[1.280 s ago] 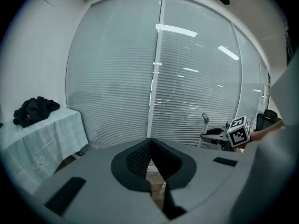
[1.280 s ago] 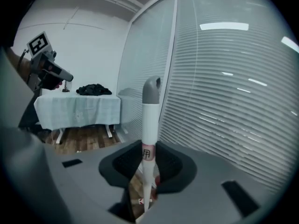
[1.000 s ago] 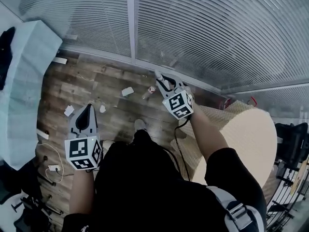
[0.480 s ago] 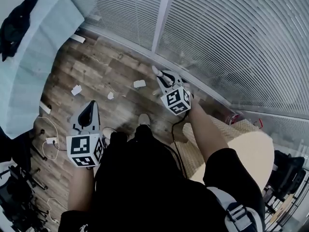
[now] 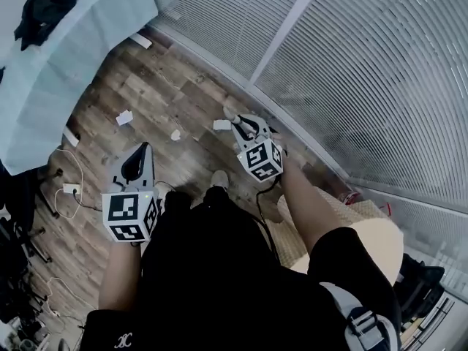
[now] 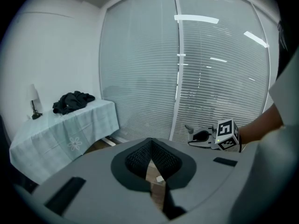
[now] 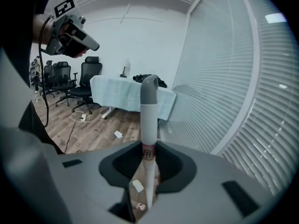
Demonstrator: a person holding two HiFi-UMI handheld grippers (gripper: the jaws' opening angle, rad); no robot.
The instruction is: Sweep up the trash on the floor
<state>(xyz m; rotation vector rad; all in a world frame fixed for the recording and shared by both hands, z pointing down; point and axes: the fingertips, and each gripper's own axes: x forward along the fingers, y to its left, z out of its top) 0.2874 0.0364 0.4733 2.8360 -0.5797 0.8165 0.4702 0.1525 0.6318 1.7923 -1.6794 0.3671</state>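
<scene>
Head view: we see paper scraps (image 5: pixel 124 117) on wood floor (image 5: pixel 95 134), just ahead of left gripper (image 5: pixel 144 151) & right gripper (image 5: pixel 240 123).
Left gripper view: left gripper (image 6: pixel 150 146) closed tip to tip, empty.
Right gripper view: right gripper (image 7: pixel 148 155) clamped on upright white handle (image 7: pixel 149 120); paper scraps (image 7: pixel 118 134) on floor beyond.

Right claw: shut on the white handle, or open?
Shut on it: the right claw clamps the white handle from both sides in the right gripper view.

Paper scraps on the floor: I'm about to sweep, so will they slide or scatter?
The scraps look small and thin, so probably very light and apt to flutter under a fast stroke. The wood floor looks smooth, so they should slide rather than snag.
</scene>
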